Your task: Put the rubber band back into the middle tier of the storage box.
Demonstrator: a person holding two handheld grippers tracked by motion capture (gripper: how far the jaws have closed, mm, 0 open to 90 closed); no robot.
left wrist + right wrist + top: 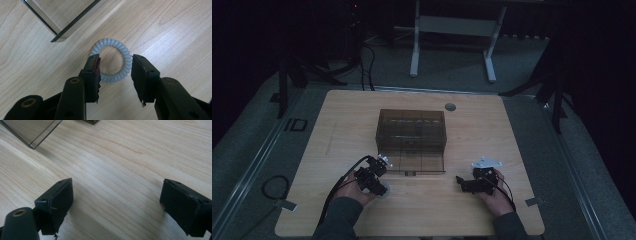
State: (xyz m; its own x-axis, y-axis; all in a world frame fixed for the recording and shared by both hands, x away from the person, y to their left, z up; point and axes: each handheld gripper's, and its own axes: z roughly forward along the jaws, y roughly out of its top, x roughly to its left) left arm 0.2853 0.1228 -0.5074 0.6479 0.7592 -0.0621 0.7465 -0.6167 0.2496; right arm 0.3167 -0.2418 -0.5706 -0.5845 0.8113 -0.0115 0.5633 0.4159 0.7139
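Note:
A pale blue spiral hair tie lies flat on the wooden table, close to a corner of a dark see-through box. My left gripper is open and low over the tie, one jaw over its left edge and the other just outside its right edge. In the high view the left gripper is at the box's front left corner, with the tie a pale spot beneath it. My right gripper is open over bare wood, and sits at the front right, jaws pointing left.
The box stands mid-table with a flat front flap. A round grey grommet is set in the table's far edge. Pieces of tape lie near the front corners. A white desk frame stands beyond the table.

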